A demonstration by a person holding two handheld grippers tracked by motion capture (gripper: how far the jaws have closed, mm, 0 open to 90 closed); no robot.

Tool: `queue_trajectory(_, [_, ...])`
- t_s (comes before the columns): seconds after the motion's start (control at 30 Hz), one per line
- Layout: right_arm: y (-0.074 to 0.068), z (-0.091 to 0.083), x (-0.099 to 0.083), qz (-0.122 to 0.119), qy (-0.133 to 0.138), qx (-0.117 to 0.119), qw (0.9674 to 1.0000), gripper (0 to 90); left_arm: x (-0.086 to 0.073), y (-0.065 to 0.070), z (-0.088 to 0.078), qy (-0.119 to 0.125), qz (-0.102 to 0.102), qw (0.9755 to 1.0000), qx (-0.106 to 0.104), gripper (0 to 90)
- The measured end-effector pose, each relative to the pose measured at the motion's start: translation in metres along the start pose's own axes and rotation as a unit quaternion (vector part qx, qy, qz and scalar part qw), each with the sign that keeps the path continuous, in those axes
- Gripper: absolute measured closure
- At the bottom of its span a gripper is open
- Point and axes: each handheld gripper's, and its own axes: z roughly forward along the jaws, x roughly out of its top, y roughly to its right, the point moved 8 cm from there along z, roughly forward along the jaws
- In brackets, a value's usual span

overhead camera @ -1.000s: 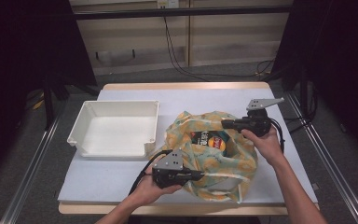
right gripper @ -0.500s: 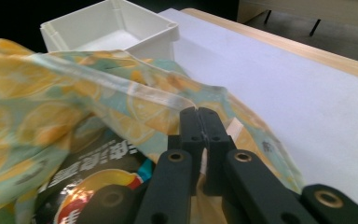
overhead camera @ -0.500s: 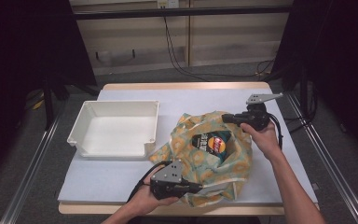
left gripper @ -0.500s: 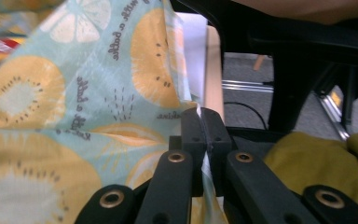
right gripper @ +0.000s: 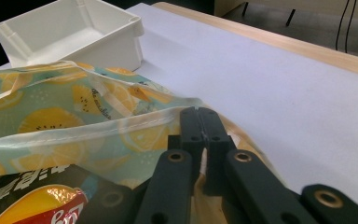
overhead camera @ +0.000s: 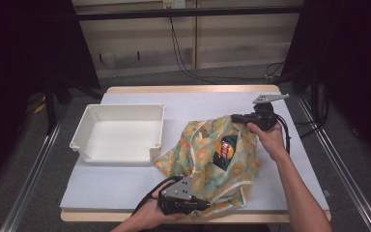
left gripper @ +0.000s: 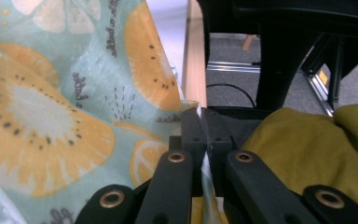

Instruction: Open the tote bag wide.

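Table (overhead camera: 125, 183): pale sheet on a wood top, wood strip showing at the near and far edges. Metal rails run along the floor on both sides.

Left part: white tray (overhead camera: 120, 133), empty, sitting well in from the left and far edges. Bare sheet lies between the tray and the near edge, and a wide bare band runs across the far side of the table.

Middle: fruit-print cloth bag (overhead camera: 200, 159), crumpled, its left corner just beside the tray's near right corner. Its mouth is open, with a snack packet (overhead camera: 228, 149) inside, dark with a red and yellow print.

Near edge, middle: left gripper (overhead camera: 200, 205), held in the person's left hand (overhead camera: 147, 220). In the left gripper view the jaws are together with a thin fold of the bag's cloth pinched between them (left gripper: 204, 140). This corner of the bag reaches the table's near edge; past it are floor and dark frame legs.

Right, far side of bag: right gripper (overhead camera: 235, 118), held in the right hand (overhead camera: 268, 137). In the right gripper view the jaws are closed on the bag's hem (right gripper: 203, 133), with the packet (right gripper: 37, 205) low at left and the tray (right gripper: 70, 35) beyond. Bare sheet continues to the table's right edge and far right corner.
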Motion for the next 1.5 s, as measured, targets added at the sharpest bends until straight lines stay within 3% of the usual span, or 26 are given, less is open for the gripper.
queue_trajectory(0.17, [-0.012, -0.003, 0.002, -0.02, -0.003, 0.018, 0.9996, 88.9, 0.006, -0.005, -0.007, 0.019, -0.01, 0.9997, 0.013, 85.9])
queue_trajectory(0.43, [-0.023, -0.018, 0.005, -0.043, -0.004, 0.019, 0.9989, 77.2, 0.017, -0.004, -0.02, 0.04, -0.006, 0.9988, 0.026, 74.1])
queue_trajectory(0.6, [-0.029, -0.027, 0.009, -0.05, 0.001, 0.018, 0.9986, 62.8, 0.025, -0.006, -0.029, 0.063, -0.008, 0.9975, 0.032, 67.7])
queue_trajectory(0.8, [-0.038, -0.036, 0.014, -0.056, 0.012, 0.022, 0.9981, 53.9, 0.044, -0.018, -0.037, 0.084, -0.004, 0.9951, 0.051, 64.8])
queue_trajectory(0.87, [-0.043, -0.037, 0.014, -0.062, 0.011, 0.025, 0.9977, 50.2, 0.052, -0.023, -0.036, 0.093, -0.009, 0.9943, 0.052, 62.1])
queue_trajectory(1.13, [-0.056, -0.028, 0.013, -0.073, 0.002, 0.045, 0.9963, 39.3, 0.076, -0.048, -0.015, 0.091, 0.0, 0.9932, 0.072, 47.3])
queue_trajectory(1.27, [-0.054, -0.02, 0.009, -0.073, -0.011, 0.043, 0.9963, 33.8, 0.078, -0.058, -0.001, 0.081, 0.002, 0.9932, 0.084, 38.1])
queue_trajectory(1.33, [-0.056, -0.017, 0.006, -0.074, -0.018, 0.047, 0.9959, 31.6, 0.078, -0.061, 0.004, 0.083, 0.001, 0.9934, 0.08, 35.4])
queue_trajectory(1.5, [-0.055, -0.009, 0.001, -0.077, -0.036, 0.047, 0.9953, 33.8, 0.073, -0.066, 0.015, 0.057, 0.012, 0.9948, 0.084, 32.3])
